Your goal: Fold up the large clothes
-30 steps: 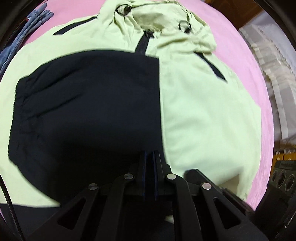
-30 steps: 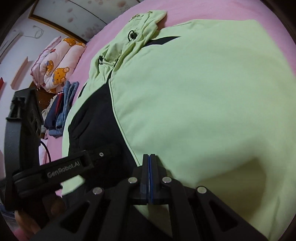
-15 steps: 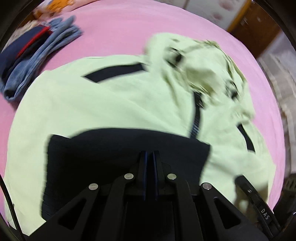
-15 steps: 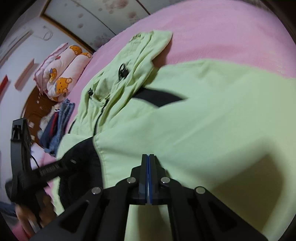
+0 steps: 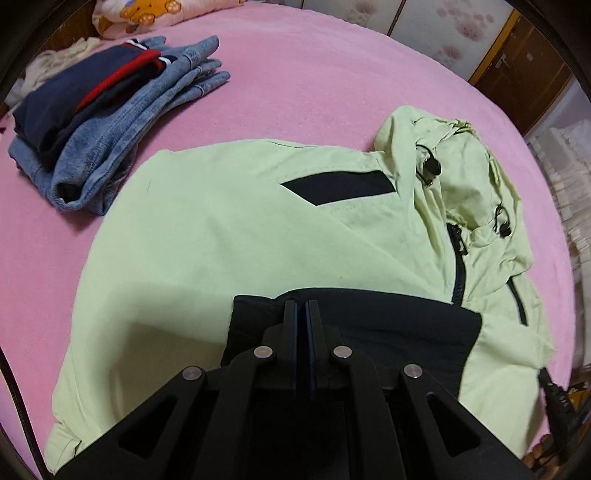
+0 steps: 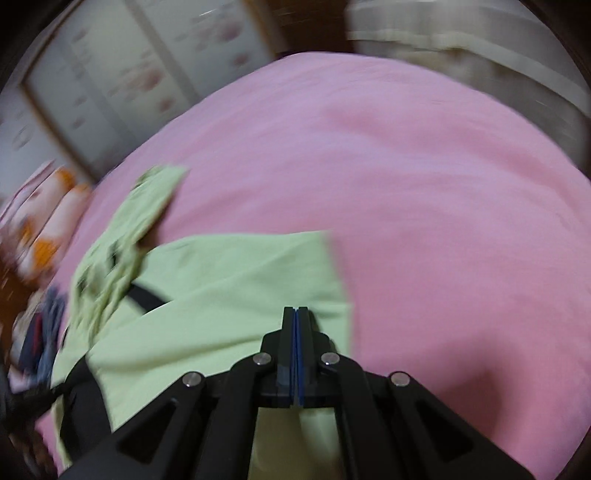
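A light green jacket (image 5: 240, 229) with black panels lies on the pink bed (image 5: 295, 74), its hood (image 5: 461, 162) at the far right. My left gripper (image 5: 302, 306) is shut on the jacket's black lower part (image 5: 388, 325), which is folded up over the green front. My right gripper (image 6: 296, 314) is shut on the green fabric (image 6: 229, 288) near the jacket's right side edge. The right wrist view is blurred. The hood (image 6: 147, 206) shows there at the left.
A stack of folded jeans and a navy and red garment (image 5: 103, 110) sits on the bed at the far left. A patterned quilt (image 5: 147, 11) lies behind it. Wardrobe doors (image 5: 443, 48) and a wooden door (image 5: 524, 74) stand beyond the bed.
Both grippers have carried the jacket's lower part up toward the hood. Less of the black panel shows in the left view, and the right view has swung out over bare pink bed.
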Available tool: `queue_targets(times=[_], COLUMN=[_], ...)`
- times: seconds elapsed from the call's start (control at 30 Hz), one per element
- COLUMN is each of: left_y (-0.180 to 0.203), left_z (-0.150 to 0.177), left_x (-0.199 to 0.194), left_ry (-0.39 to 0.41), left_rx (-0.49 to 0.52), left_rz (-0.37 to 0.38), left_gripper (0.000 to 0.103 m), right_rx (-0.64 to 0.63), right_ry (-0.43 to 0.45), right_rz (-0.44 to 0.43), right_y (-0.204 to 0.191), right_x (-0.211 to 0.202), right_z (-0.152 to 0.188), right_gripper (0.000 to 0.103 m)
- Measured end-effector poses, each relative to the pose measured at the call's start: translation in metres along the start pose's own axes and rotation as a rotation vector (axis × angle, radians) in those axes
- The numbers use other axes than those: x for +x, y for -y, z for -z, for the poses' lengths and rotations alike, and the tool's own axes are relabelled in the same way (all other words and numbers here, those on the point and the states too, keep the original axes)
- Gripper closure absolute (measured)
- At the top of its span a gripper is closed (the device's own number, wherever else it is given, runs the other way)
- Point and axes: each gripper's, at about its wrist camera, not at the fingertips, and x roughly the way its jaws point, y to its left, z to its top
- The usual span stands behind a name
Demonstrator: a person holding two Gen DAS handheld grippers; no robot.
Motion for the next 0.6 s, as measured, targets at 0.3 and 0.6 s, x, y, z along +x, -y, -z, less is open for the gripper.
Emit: queue_targets(times=[0.3,0.6], left_y=[0.048,0.047], left_z=[-0.003,-0.069], left_x=[-0.002,-0.041], left_ry=[-0.051,-0.113], left_rx=[0.147,0.413], left_rz=[-0.119,-0.143], left_gripper=[0.091,0.037], right_rx=[0.013,0.025], right_ry=[-0.072,-0.332], right_rz=[0.099,-0.041], right_y=[-0.002,-0.029], right_x=[-0.012,-0.008], right_z=[-0.009,-0.035], right_gripper=[0.101,0.093])
